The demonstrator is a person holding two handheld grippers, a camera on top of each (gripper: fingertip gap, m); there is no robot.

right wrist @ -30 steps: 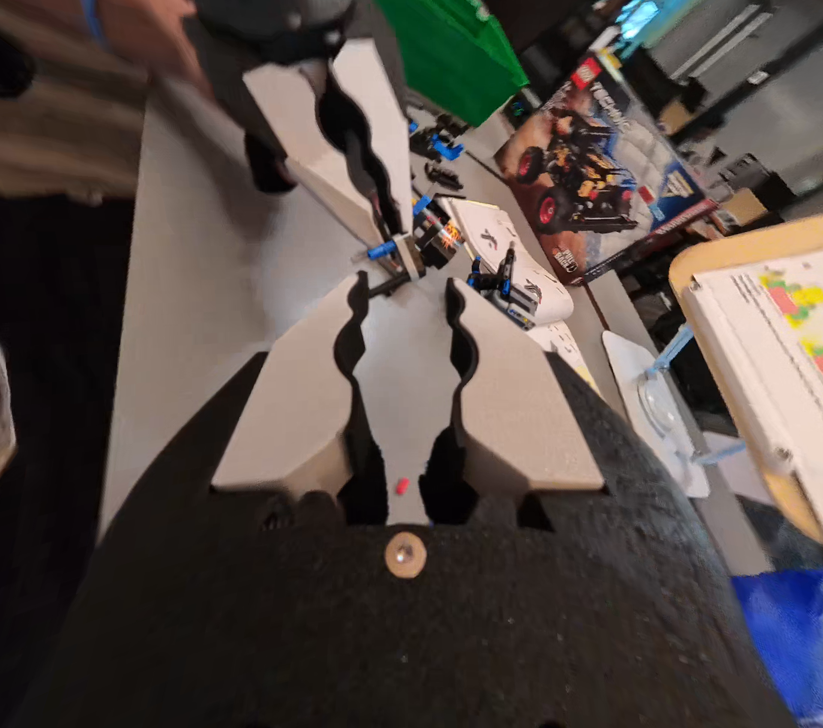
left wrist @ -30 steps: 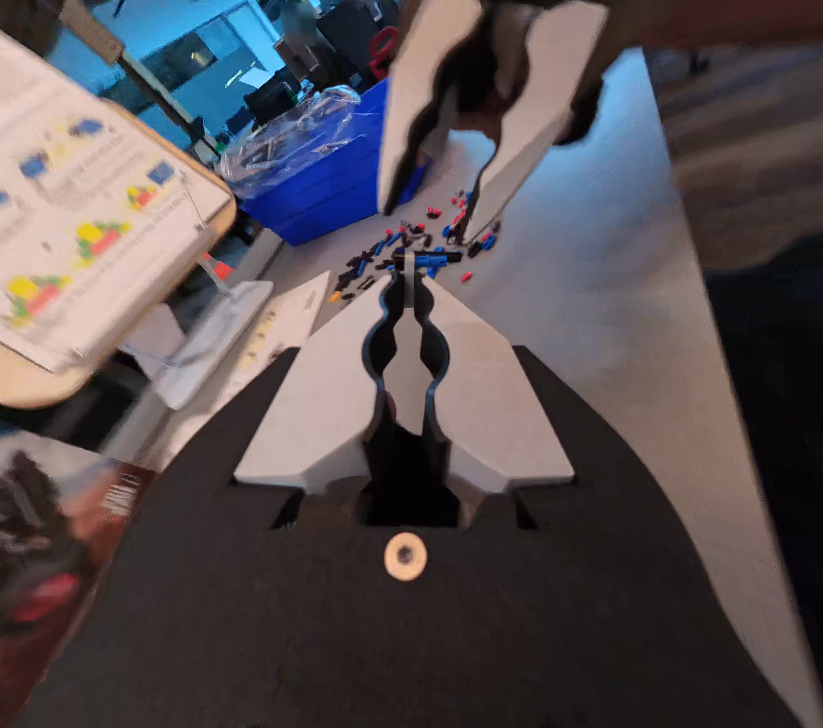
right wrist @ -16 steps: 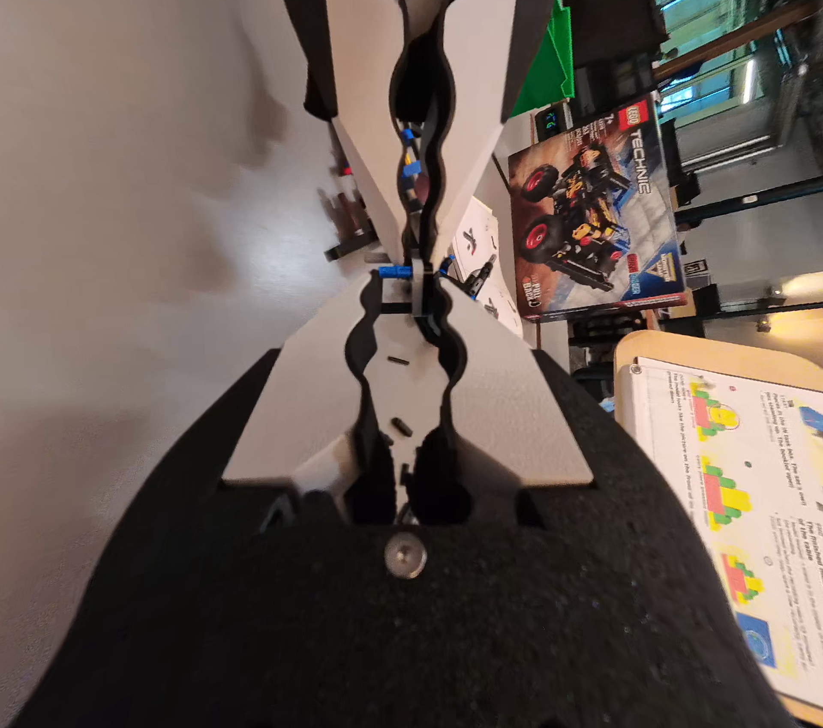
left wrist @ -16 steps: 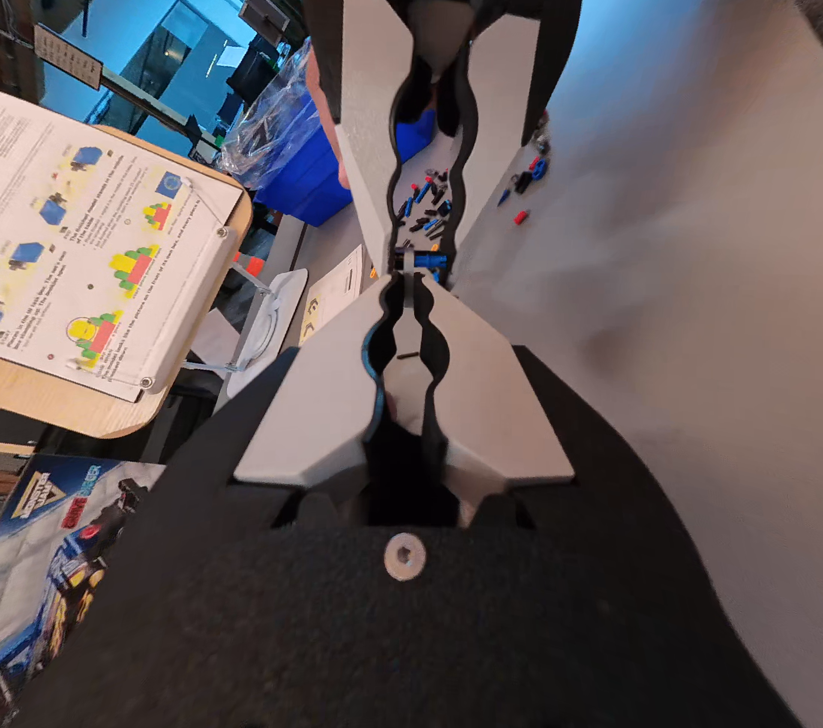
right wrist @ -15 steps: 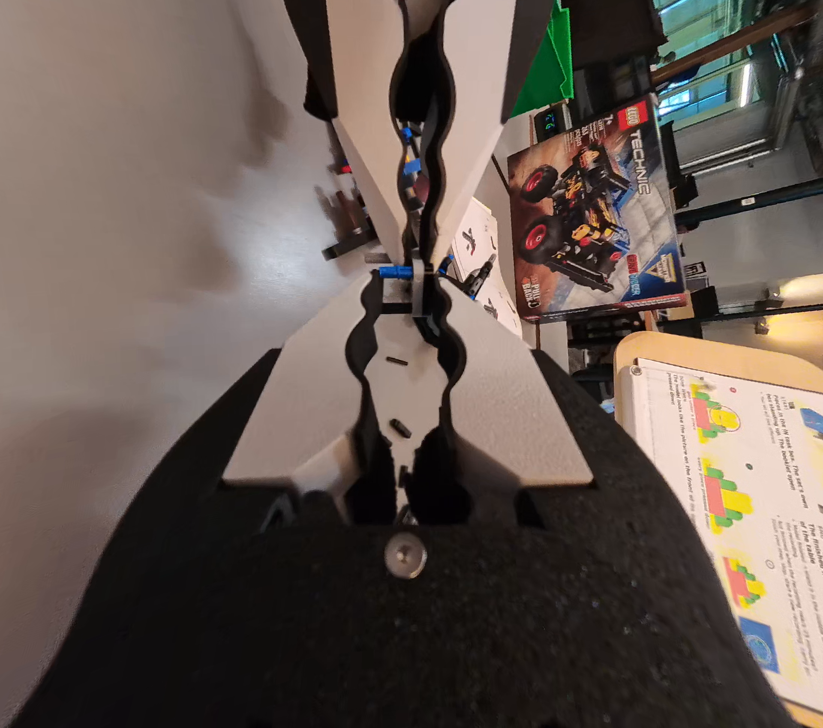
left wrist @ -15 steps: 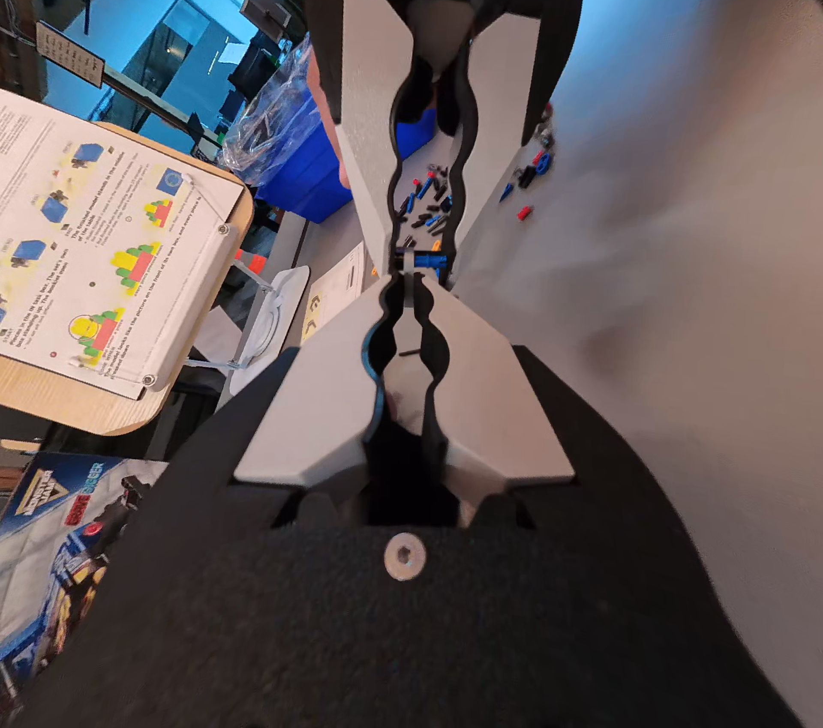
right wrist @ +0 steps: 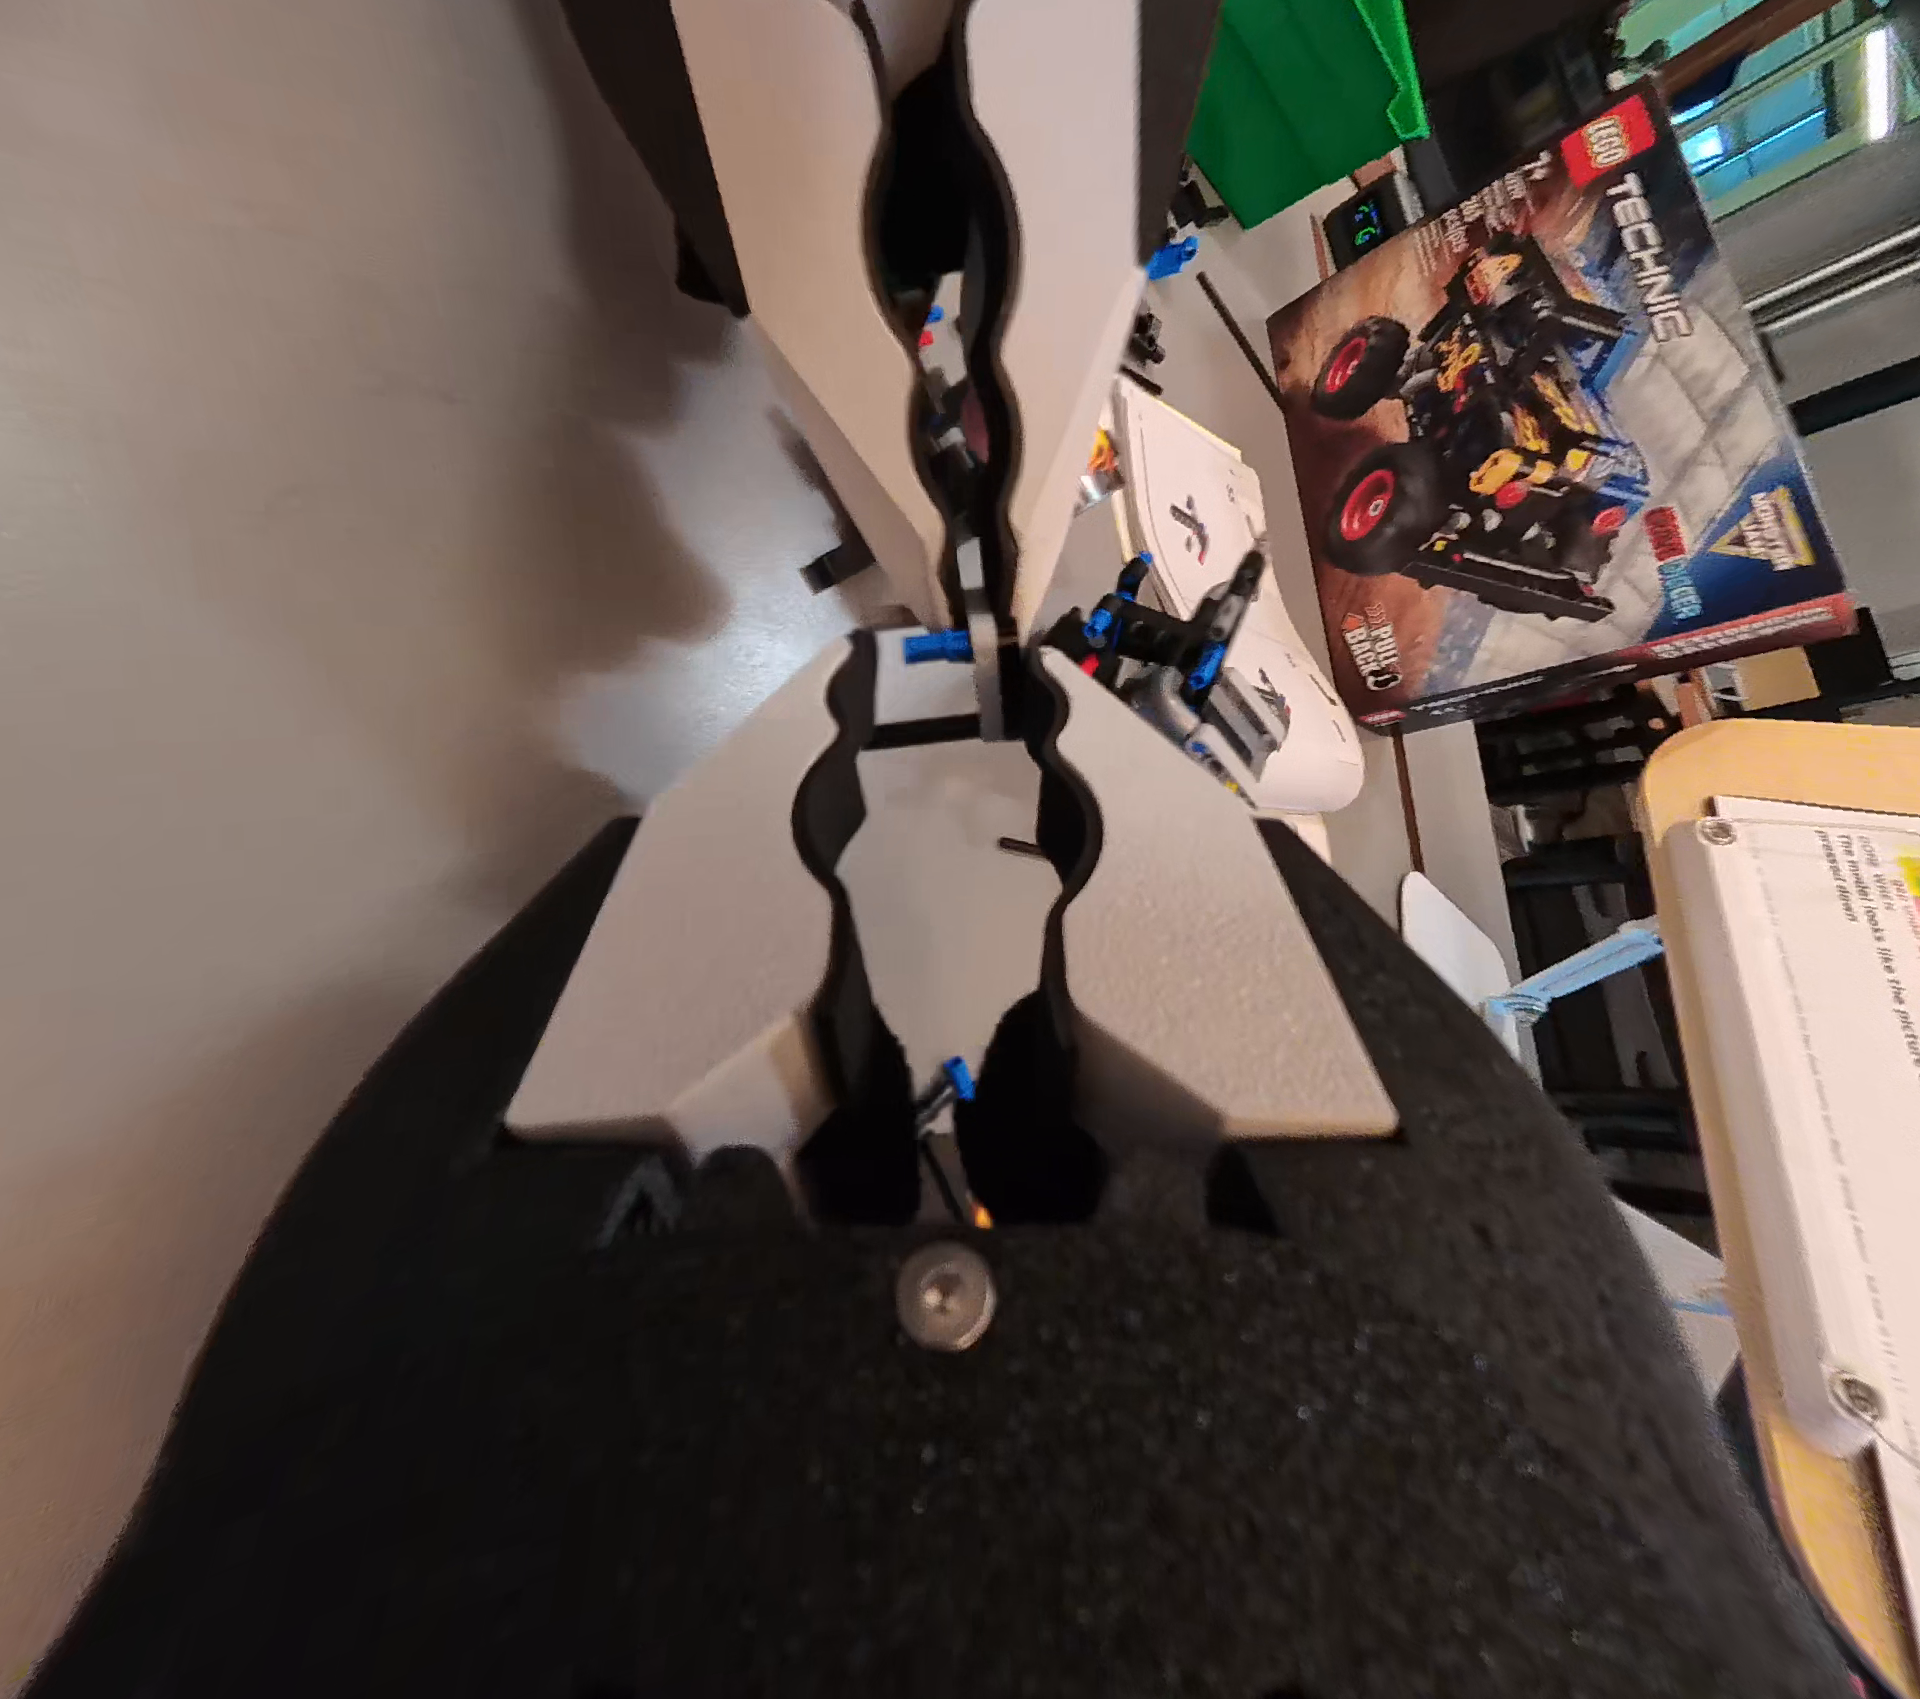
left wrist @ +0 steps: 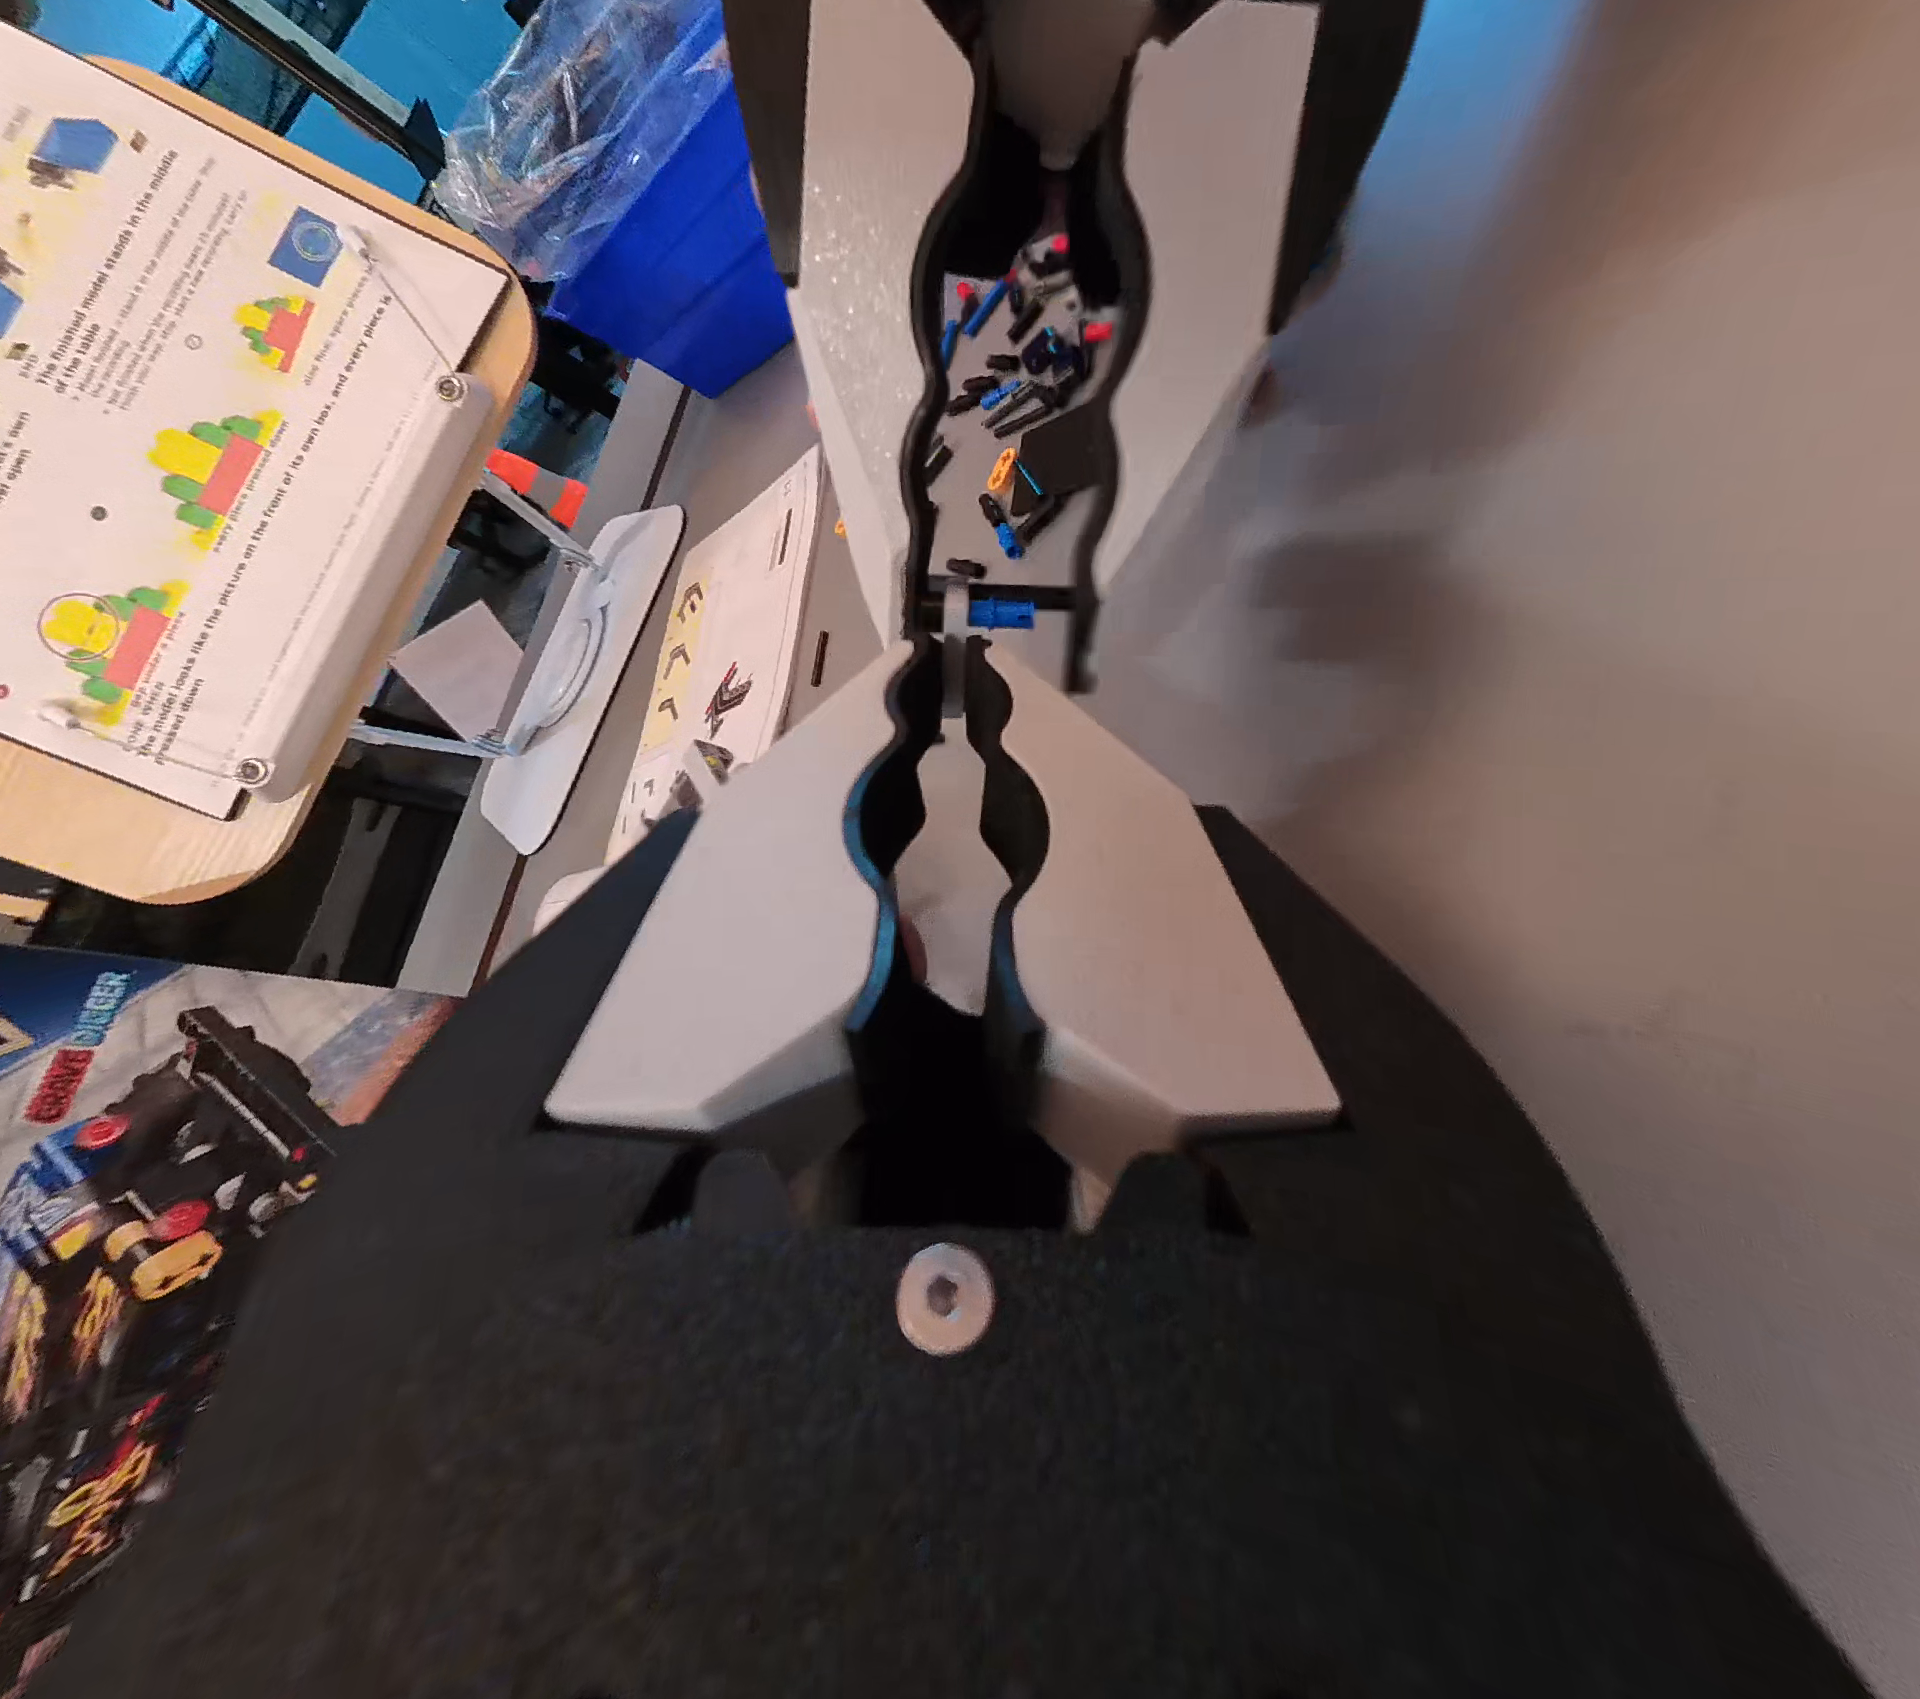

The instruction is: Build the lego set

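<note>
The grey table fills the right of the left wrist frame, with the lego box at right in the right wrist frame. At frame centre the left tool is closed on a thin grey lego beam. The right tool, facing it tip to tip, stands open around the beam's blue pin and black axle.

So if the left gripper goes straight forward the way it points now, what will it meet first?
Most likely the right gripper, which faces it tip to tip. Only the small grey piece held by the left gripper and its blue pin lie between.
</note>
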